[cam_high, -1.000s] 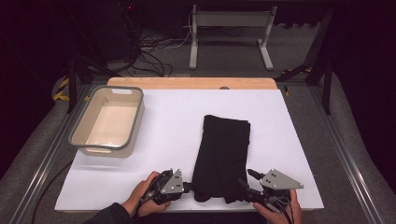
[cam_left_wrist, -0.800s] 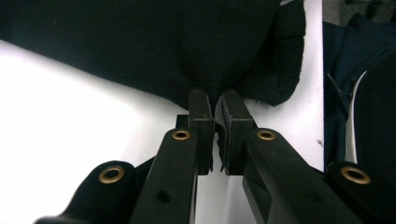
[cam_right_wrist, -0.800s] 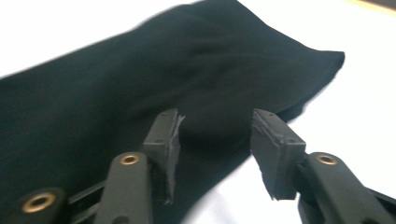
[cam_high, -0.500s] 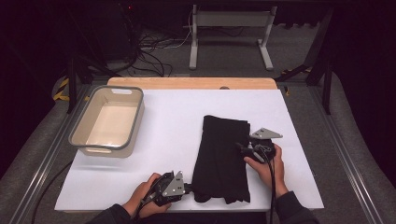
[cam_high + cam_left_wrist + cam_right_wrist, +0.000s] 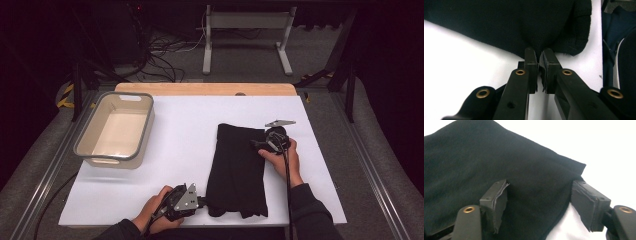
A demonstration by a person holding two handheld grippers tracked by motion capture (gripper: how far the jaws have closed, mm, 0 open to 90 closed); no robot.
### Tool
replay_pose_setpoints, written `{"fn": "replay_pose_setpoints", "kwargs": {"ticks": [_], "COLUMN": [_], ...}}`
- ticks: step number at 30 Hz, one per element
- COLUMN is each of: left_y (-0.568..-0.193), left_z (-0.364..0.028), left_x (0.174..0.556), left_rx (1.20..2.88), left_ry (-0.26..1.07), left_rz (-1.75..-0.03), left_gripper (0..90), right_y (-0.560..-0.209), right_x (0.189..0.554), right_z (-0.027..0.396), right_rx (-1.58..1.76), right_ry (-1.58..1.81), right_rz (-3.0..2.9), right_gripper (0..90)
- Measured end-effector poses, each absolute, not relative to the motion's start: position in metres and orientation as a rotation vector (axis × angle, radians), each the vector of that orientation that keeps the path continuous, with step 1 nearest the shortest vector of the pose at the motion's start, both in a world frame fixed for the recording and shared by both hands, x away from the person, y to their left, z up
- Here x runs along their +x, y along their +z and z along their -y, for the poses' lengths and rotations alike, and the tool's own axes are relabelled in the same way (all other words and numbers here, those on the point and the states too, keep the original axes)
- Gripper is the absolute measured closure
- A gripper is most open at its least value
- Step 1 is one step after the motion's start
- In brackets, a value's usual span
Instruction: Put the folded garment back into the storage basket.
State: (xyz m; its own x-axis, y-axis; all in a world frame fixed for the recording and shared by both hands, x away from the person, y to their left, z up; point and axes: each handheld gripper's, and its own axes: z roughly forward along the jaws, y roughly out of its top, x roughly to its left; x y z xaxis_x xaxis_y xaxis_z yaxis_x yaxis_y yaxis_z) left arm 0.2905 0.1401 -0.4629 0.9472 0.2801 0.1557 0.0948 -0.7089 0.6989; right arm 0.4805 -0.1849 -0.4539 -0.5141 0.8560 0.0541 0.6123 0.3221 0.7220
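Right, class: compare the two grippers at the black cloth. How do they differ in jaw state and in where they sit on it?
The left gripper has its jaws shut on the near edge of the black cloth; the right gripper has its jaws apart, just opened wider, with cloth between them but not pinched. The left sits at the near left corner, the right at the far right corner. Both are hand-held, with black jaws, over the white table.

Bright overhead light washes the white table (image 5: 180,150) to glare; surroundings stay dark, close-ups soft.
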Motion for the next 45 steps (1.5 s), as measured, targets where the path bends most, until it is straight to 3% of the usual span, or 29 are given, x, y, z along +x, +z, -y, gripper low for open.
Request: {"fn": "replay_pose_setpoints", "kwargs": {"ticks": [4, 5, 8, 12, 24, 28, 30, 34, 36, 37, 45], "left_y": [-0.463, -0.463, -0.463, -0.464, -0.464, -0.463, -0.461, -0.454, -0.451, -0.451, -0.443], "left_z": [-0.14, -0.14, -0.14, -0.139, -0.136, -0.138, -0.139, -0.148, -0.154, -0.154, -0.163], "left_x": [0.29, 0.29, 0.29, 0.29, 0.291, 0.292, 0.291, 0.29, 0.29, 0.29, 0.302], "left_rx": [2.354, 2.353, 2.352, 2.348, 2.336, 2.332, 2.328, 2.302, 2.288, 2.288, 2.182], "left_ry": [0.329, 0.33, 0.334, 0.34, 0.371, 0.371, 0.415, 0.419, 0.433, 0.433, 0.462], "left_rz": [-0.263, -0.264, -0.264, -0.266, -0.281, -0.287, -0.311, -0.331, -0.361, -0.361, -0.474], "left_gripper": [85.0, 84.9, 84.8, 84.2, 81.3, 76.1, 67.7, 57.1, 47.6, 44.5, 22.8], "right_y": [-0.453, -0.453, -0.453, -0.449, -0.445, -0.443, -0.44, -0.432, -0.422, -0.422, -0.408], "right_x": [0.483, 0.486, 0.491, 0.495, 0.512, 0.512, 0.51, 0.499, 0.477, 0.477, 0.377], "right_z": [0.182, 0.182, 0.183, 0.18, 0.168, 0.167, 0.169, 0.177, 0.186, 0.186, 0.198], "right_rx": [1.285, 1.286, 1.276, 1.215, 1.181, 1.172, 1.175, 1.162, 1.141, 1.141, 0.956], "right_ry": [1.021, 1.054, 1.083, 1.047, 1.031, 1.034, 1.029, 1.04, 1.096, 1.096, 1.226], "right_rz": [-2.274, -2.286, -2.302, -2.325, -2.267, -2.238, -2.201, -2.155, -2.137, -2.137, -2.215], "right_gripper": [48.9, 60.9, 71.7, 76.9, 79.5, 74.8, 63.9, 61.0, 54.2, 54.2, 38.6]}}
